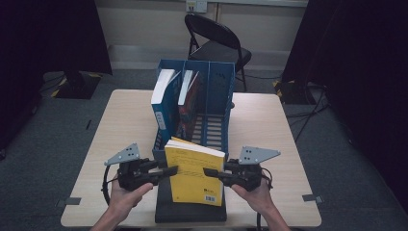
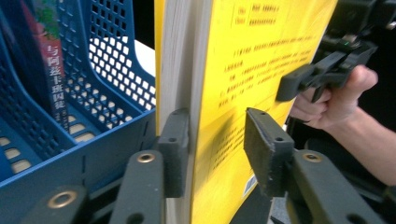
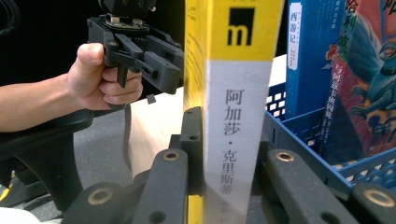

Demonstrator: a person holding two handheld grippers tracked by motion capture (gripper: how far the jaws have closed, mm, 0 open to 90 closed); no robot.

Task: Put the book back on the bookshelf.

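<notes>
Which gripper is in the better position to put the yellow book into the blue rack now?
Right. The right gripper clamps the yellow book at its spine, both pads pressing. The left gripper has one pad off the cover. The blue rack stands just behind.

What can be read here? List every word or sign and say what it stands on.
"阿加莎·克里斯蒂": white spine of the yellow book.
"m" in a black square: top of the same spine.
"与阿兹卡班囚徒": spine of the colourful book in the blue rack.
"西游记", as far as it can be read: spine of the blue book.
Yellow back cover text and barcode digits: too small to read.
</notes>
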